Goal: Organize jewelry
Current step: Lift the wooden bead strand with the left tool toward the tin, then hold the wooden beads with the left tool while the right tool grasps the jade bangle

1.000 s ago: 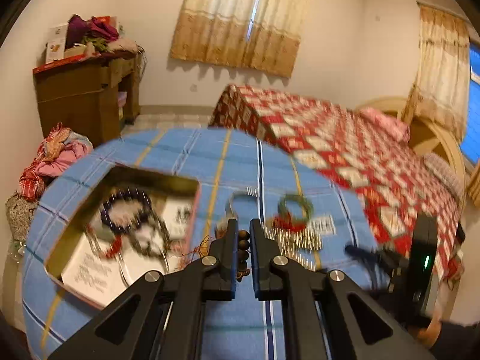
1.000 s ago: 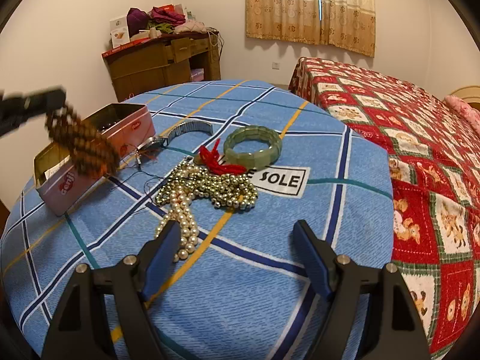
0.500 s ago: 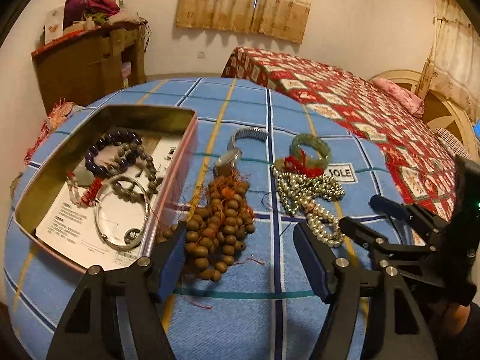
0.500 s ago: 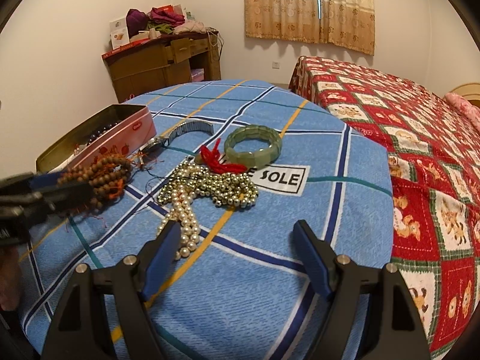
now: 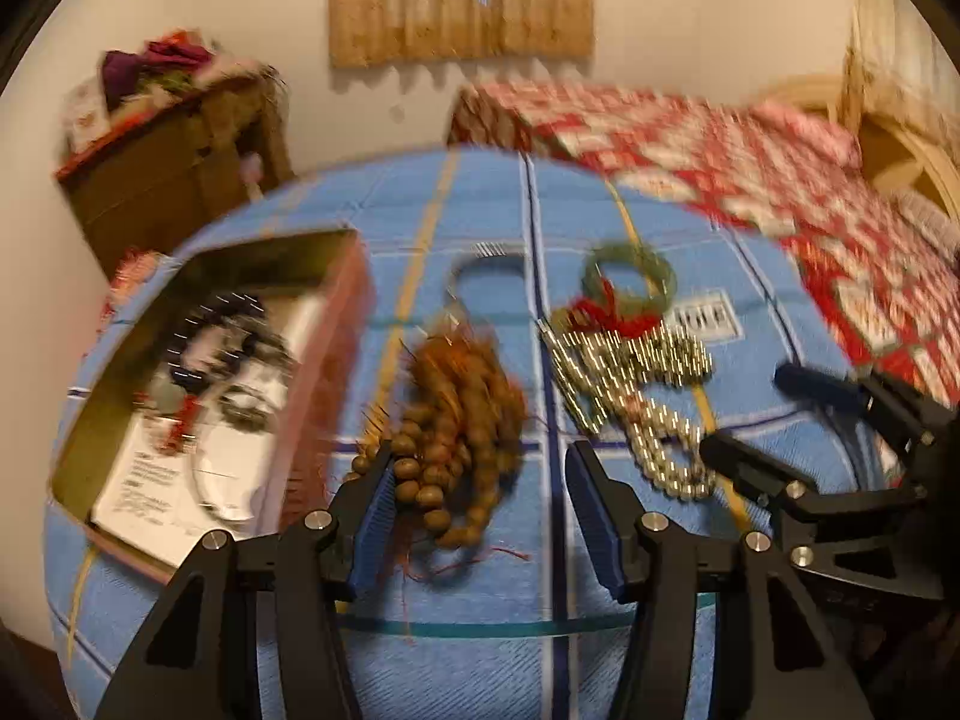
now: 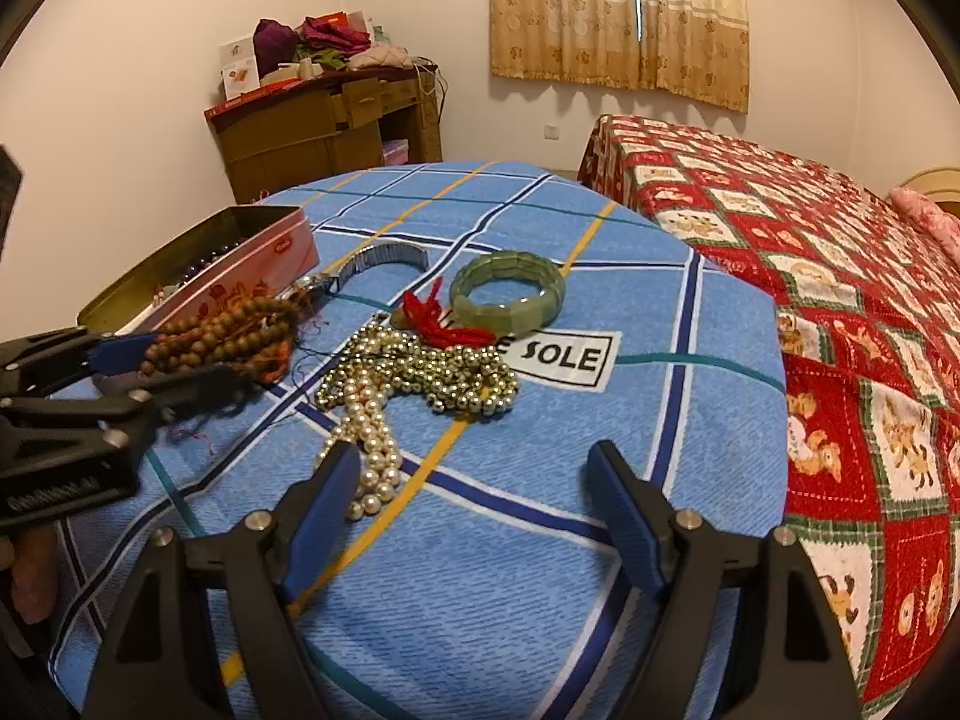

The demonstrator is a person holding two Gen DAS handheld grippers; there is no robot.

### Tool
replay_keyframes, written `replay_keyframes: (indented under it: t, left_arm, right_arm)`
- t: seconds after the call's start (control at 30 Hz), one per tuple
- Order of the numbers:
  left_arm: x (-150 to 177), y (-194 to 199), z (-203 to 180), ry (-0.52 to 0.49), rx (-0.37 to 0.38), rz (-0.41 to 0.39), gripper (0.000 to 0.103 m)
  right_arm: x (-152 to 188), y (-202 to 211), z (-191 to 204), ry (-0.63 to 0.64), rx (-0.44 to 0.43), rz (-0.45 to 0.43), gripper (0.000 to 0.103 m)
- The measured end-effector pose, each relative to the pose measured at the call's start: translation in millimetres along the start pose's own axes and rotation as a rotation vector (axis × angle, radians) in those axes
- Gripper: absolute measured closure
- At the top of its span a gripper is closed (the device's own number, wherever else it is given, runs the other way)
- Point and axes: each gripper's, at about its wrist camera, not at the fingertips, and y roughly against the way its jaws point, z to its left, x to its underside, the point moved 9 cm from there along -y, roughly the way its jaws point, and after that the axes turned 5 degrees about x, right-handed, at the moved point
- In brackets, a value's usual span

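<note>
Left gripper [image 5: 480,510] is spread wide over the wooden bead strand [image 5: 462,414], which lies in a heap on the blue checked cloth [image 6: 480,600] just beside the tin [image 6: 252,276], outside its long wall. One blue pad touches or nearly touches the near beads; the left view is blurred, so contact is uncertain. Nothing is clamped. Likely reason for the heap's spot: it sits a short hop from the tin, so a pinch, lift and carry over the wall would finish it.

Tin is open-topped and already holds dark bead bracelets [image 5: 222,336] and a thin metal ring on a paper card, so room inside is partly taken.

Right gripper [image 6: 474,510] is also open and grips nothing, parked low with its left finger close by the tail of the pearl and gold bead pile [image 6: 414,378]. That pile lies farther from the tin than the wooden strand. Green bangle [image 6: 507,294] with red tassel [image 6: 438,318] sits beyond the pile; metal watch band [image 6: 378,258] is near the tin's far end.

Edges: tin wall is the one barrier to clear. Loose red threads trail from the wooden strand and could snag. Cloth in front of both grippers is bare, good for approach.
</note>
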Motion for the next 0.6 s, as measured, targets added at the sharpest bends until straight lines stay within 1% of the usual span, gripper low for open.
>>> replay_keyframes:
  t: [0.03,0.07,0.1,0.13,0.17,0.2,0.27,0.37,0.43,0.5,0.6]
  left_arm:
    - [3,-8,1,0.016,0.015,0.036,0.047]
    - [3,-11,4,0.034,0.026,0.045,0.048]
    - [0,-10,7,0.058,0.043,0.034,0.052]
    - [-1,-9,9,0.069,0.054,0.028,0.078]
    - [-1,-9,11,0.068,0.058,0.03,0.089]
    - [0,-7,13,0.081,0.063,0.023,0.089]
    - [-2,3,15,0.105,0.092,-0.019,0.089]
    - [-13,30,17,0.117,0.112,-0.109,0.09]
    - [-26,54,19,0.118,0.112,-0.176,0.09]
    - [-44,84,22,0.127,0.137,-0.257,0.09]
    - [-70,114,23,0.109,0.136,-0.343,0.09]
  right_arm:
    - [0,0,0,-0.001,-0.002,0.0,0.022]
    - [0,0,0,-0.001,-0.003,0.0,0.022]
    - [0,0,1,-0.002,-0.005,0.001,0.022]
    - [0,1,2,-0.002,-0.008,0.002,0.022]
    - [0,1,2,-0.004,-0.01,0.003,0.022]
    - [0,1,2,-0.005,-0.013,0.004,0.022]
    - [-1,1,1,-0.009,-0.019,0.004,0.022]
    - [-1,1,1,-0.007,-0.017,0.002,0.022]
    - [-1,1,0,-0.007,-0.018,0.003,0.022]
    - [-1,1,0,-0.011,-0.019,0.003,0.022]
    - [-1,1,0,-0.01,-0.016,0.004,0.022]
